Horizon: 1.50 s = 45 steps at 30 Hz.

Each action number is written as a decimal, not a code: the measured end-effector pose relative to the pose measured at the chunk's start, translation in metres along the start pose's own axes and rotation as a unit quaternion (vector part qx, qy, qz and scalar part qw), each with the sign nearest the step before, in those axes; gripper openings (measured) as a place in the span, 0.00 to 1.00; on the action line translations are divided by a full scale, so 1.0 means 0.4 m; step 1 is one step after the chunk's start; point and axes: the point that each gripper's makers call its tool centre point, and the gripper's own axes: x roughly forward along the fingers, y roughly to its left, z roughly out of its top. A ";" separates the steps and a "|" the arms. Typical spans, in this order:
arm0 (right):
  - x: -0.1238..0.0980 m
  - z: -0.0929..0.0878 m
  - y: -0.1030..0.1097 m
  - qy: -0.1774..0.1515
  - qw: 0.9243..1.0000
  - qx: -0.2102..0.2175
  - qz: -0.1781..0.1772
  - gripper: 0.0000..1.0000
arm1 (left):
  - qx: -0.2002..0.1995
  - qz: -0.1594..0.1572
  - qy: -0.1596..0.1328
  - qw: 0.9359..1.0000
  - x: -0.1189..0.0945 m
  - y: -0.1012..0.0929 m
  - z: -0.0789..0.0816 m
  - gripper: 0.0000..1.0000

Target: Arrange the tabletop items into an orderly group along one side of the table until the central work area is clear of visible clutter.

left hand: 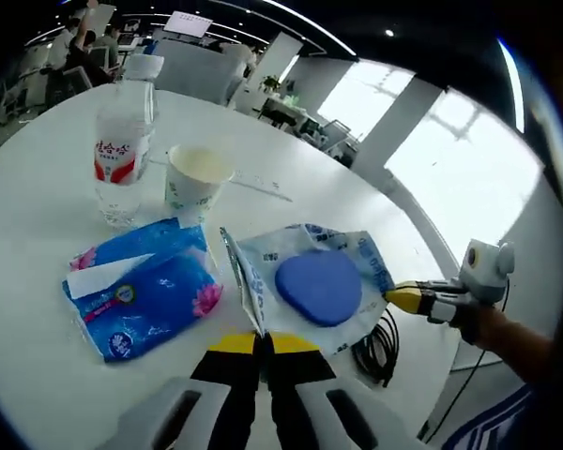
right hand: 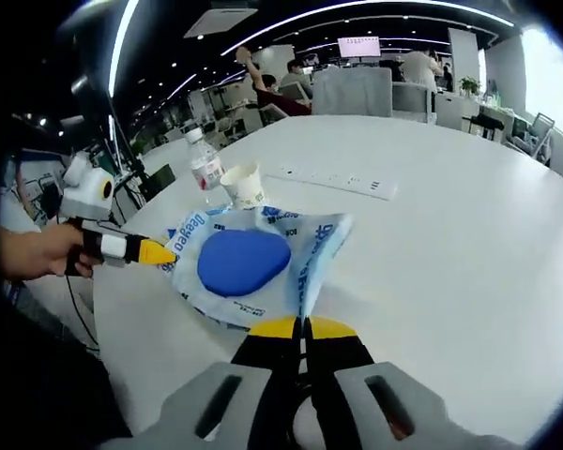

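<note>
Both grippers pinch opposite edges of the clear plastic pouch (left hand: 310, 258) holding a blue rounded pad (left hand: 319, 287): left gripper (left hand: 260, 343) fingers clamped on one edge, right gripper (right hand: 304, 327) on the other. The step in hand looks like shifting it across the white desk (right hand: 450, 244). Next, it likely needs carrying beside the blue tissue pack (left hand: 141, 291), paper cup (left hand: 195, 178) and water bottle (left hand: 124, 141).

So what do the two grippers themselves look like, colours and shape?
Both grippers match: the left gripper and the right gripper each have light grey bodies with slotted cut-outs, black fingers and yellow tips. Seen from the side, each carries a white section behind the yellow tip. A blue-and-white striped sleeve shows at the edge.
</note>
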 end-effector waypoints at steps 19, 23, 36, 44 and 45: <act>0.041 0.019 -0.054 -0.011 0.998 0.023 -0.050 0.00 | 0.032 -0.012 0.010 0.999 0.097 0.016 0.117 0.00; 0.056 0.025 -0.068 -0.012 0.997 0.022 -0.069 0.00 | 0.034 -0.010 0.014 0.999 0.121 0.021 0.133 0.00; 0.132 0.030 -0.120 -0.003 0.995 0.018 -0.095 0.00 | 0.019 0.003 0.023 1.000 0.196 0.065 0.156 0.00; 0.167 0.033 -0.132 0.002 0.994 0.020 -0.103 0.00 | 0.038 0.014 0.024 0.999 0.222 0.084 0.161 0.00; 0.170 0.037 -0.132 0.001 0.994 0.020 -0.104 0.00 | 0.039 0.016 0.023 0.999 0.224 0.087 0.163 0.00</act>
